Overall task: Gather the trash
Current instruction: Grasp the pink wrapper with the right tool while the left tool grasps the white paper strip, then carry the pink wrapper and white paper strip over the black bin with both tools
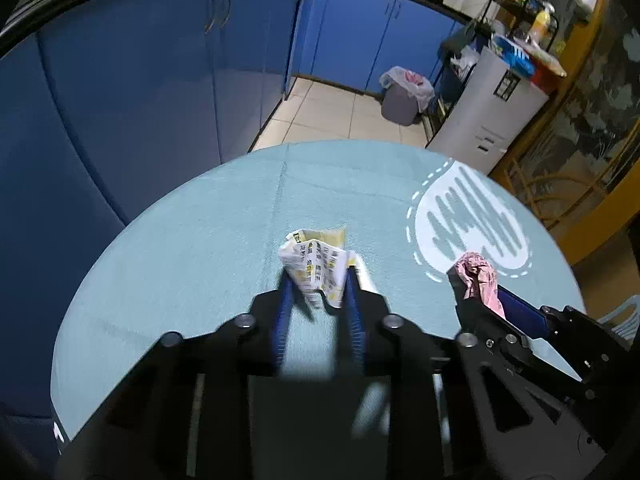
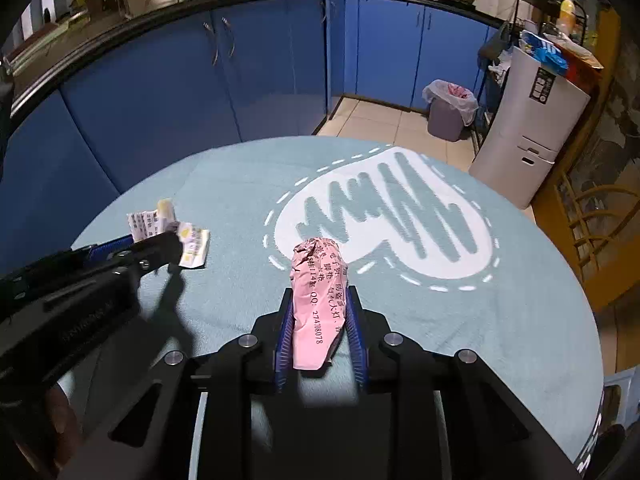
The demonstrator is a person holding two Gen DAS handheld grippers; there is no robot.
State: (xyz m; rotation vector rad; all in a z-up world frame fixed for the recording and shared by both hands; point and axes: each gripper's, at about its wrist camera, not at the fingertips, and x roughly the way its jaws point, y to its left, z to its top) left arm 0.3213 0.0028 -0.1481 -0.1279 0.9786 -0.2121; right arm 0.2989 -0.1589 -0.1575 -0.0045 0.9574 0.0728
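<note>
Two grabs at once: left gripper point(image 1: 318, 280) pinches the crumpled white-yellow paper point(image 1: 316, 266), right gripper point(image 2: 320, 300) clamps the pink wrapper point(image 2: 316, 292), both over the round table point(image 2: 224, 184), likely for carrying to the lined bin point(image 2: 450, 110) at 1 o'clock.

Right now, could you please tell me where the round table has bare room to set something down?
The round table is bare along its far rim and on the white scribble print. The near middle is crowded: the left tongs grip the white-and-yellow paper, the right tongs grip the pink paper.
</note>
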